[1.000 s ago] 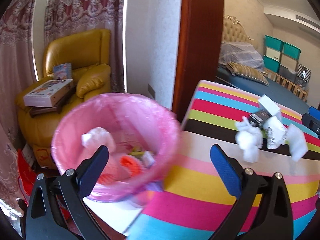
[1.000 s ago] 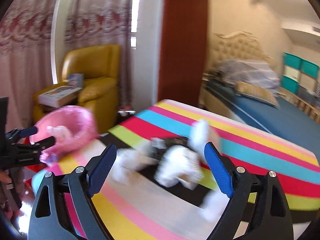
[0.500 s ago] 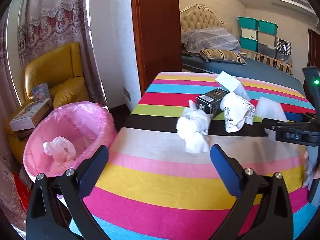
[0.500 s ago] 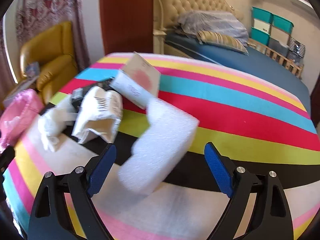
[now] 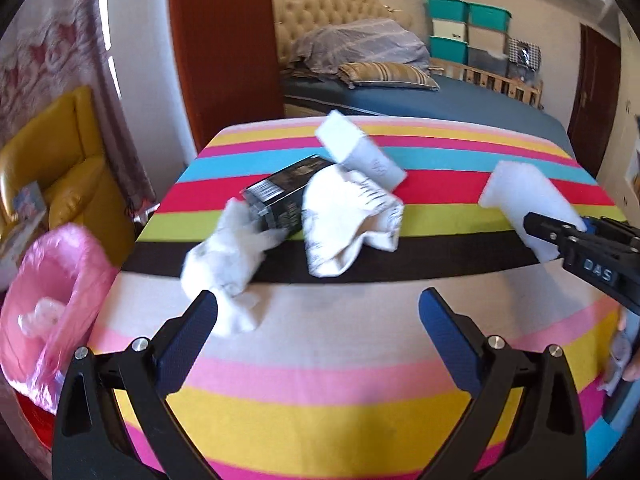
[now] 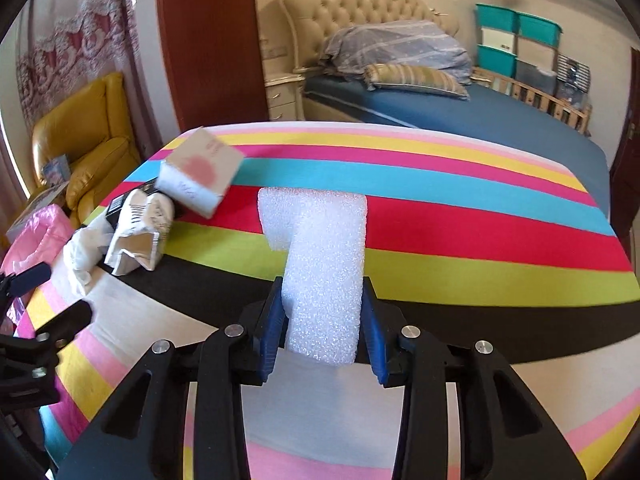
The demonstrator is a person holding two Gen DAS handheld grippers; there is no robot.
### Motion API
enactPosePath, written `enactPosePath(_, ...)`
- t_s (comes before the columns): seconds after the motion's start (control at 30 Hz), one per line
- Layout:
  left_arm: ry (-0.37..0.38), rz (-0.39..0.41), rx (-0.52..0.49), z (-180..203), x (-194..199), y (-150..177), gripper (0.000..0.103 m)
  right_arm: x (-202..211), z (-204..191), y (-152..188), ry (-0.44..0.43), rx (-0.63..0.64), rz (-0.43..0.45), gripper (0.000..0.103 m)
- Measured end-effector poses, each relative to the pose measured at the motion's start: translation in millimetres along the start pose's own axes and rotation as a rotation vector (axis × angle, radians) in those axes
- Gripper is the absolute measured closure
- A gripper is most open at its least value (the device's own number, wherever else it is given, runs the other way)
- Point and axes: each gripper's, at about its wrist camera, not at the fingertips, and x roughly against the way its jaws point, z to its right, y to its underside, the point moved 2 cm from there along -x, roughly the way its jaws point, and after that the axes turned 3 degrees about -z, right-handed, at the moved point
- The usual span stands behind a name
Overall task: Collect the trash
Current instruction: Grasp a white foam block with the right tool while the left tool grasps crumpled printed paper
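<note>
My right gripper (image 6: 323, 328) is shut on a white foam block (image 6: 320, 264), which lies on the striped table; it also shows in the left wrist view (image 5: 528, 204). My left gripper (image 5: 318, 320) is open and empty, just in front of a crumpled white tissue (image 5: 228, 256). Behind the tissue lie a black box (image 5: 280, 196), a crumpled printed paper bag (image 5: 344, 220) and a white carton (image 5: 360, 152). A bin with a pink bag (image 5: 44, 300) stands off the table's left edge with trash in it.
The striped tablecloth (image 5: 320, 400) covers the table. A yellow armchair (image 5: 60, 168) stands at the left behind the bin. A bed (image 6: 440, 112) lies beyond the table, with teal storage boxes (image 6: 516, 36) at the back right.
My right gripper has closed on the foam block, which it was only approaching before. My left gripper has swung from the pink bin to the table, nearer the tissue.
</note>
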Motion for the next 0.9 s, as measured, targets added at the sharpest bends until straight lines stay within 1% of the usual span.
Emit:
enactPosePath(0.13,-0.007,0.017,0.005,19,-13,-16,0.006,9,18,3,0.016,-0.017,0.029,0.067)
enactPosePath(0.2,-0.025,0.020,0.011,24,-19,-25,0.006,12,23,4,0.011,-0.031,0.034,0.067)
enactPosePath(0.33,-0.061,-0.018,0.006,31,-36,-37,0.006,15,26,4,-0.002,-0.048,0.048,0.067)
enactPosePath(0.4,-0.067,-0.043,0.002,31,-45,-39,0.011,16,24,5,-0.004,-0.037,0.052,0.067)
enactPosePath(0.5,-0.086,-0.083,-0.003,29,-57,-39,0.015,18,22,6,-0.008,-0.022,0.061,0.067)
enactPosePath(0.53,-0.079,-0.102,0.013,26,-60,-39,0.016,18,22,6,-0.010,-0.022,0.061,0.067)
enactPosePath(0.63,-0.084,-0.101,0.030,21,-62,-41,0.017,18,24,5,-0.015,-0.026,0.059,0.067)
enactPosePath(0.77,-0.090,-0.120,0.011,23,-69,-43,0.021,18,24,5,-0.026,-0.023,0.057,0.067)
enactPosePath(0.87,-0.091,-0.125,0.016,25,-73,-47,0.022,17,25,5,-0.043,-0.027,0.059,0.067)
enactPosePath(0.9,-0.093,-0.125,0.017,26,-74,-48,0.023,17,26,5,-0.049,-0.031,0.056,0.067)
